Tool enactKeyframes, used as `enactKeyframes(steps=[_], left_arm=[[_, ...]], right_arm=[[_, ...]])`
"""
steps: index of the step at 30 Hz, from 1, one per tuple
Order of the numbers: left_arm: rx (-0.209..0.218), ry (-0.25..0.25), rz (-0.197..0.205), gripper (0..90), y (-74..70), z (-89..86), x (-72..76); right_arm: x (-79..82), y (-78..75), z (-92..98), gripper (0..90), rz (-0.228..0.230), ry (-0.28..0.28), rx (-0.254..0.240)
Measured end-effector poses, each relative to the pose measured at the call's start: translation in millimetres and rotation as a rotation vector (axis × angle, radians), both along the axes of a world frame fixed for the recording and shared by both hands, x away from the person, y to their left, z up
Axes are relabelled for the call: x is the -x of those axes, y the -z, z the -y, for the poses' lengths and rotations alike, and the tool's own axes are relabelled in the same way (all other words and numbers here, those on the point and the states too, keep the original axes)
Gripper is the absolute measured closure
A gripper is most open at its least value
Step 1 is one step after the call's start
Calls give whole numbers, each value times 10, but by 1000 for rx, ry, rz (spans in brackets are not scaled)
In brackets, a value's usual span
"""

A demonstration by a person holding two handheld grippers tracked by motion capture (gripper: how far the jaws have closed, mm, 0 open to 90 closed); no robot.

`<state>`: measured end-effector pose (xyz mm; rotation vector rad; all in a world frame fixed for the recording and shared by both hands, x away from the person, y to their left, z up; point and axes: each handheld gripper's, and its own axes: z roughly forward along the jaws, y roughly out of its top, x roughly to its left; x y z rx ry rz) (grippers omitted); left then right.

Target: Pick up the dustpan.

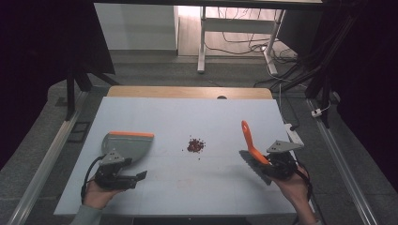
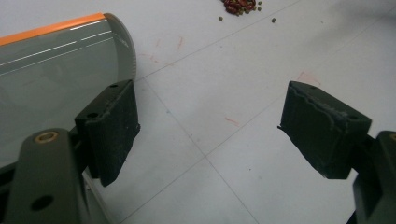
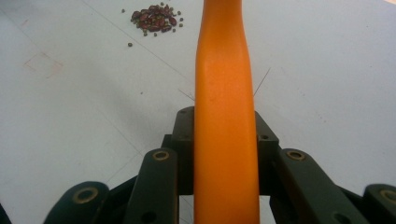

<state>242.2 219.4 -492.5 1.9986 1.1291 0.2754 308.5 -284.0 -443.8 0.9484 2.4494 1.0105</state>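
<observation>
A pale worktop (image 1: 187,122) is seen from above, with a small heap of dark red beans (image 1: 196,145) lying near its middle; a few loose green and red grains are scattered just beside the heap. Nothing stands between the beans and either tool, and the surface around them is bare apart from faint reddish marks.

At the left, a grey dustpan (image 1: 127,144) with an orange front lip is laid flat on the worktop, its lip turned away from the person. Nothing can be seen lying inside the pan. The left gripper (image 1: 123,177) is held just behind the pan, and its jaws are spread wide with nothing between them; in the left gripper view the dustpan (image 2: 56,74) is seen beside and behind one jaw, and whether that jaw touches it cannot be told.

At the right, a brush (image 1: 252,149) with an orange handle is held by the right gripper (image 1: 273,165). Its jaws are clamped on the handle, as shown in the right gripper view, where the orange handle (image 3: 226,116) rises between them. The bristle head is kept low near the worktop, well apart from the beans (image 3: 154,19), and the handle is tilted up and away from the person.
</observation>
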Motion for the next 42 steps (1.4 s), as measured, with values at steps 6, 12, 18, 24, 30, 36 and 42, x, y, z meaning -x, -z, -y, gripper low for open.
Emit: enactKeyframes(steps=[6,12,18,24,30,36,42], left_arm=[[-1,8,-18,204,12,22,-14],[-8,11,-30,202,10,47,-42],[-19,14,-33,202,-13,102,-91],[-38,26,-39,201,5,142,-96],[-39,22,-34,202,-10,146,-85],[-30,20,-32,203,-49,182,-126],[-41,8,-35,202,-89,172,-129]], right_arm=[[19,-16,6,708,22,3,-6],[26,-44,-19,708,43,-17,-18],[22,-37,4,708,44,-21,-26],[16,-24,24,708,40,-10,-26],[7,10,-7,708,33,-18,-16],[38,34,10,708,25,-15,-18],[52,-4,-33,708,38,-7,-13]])
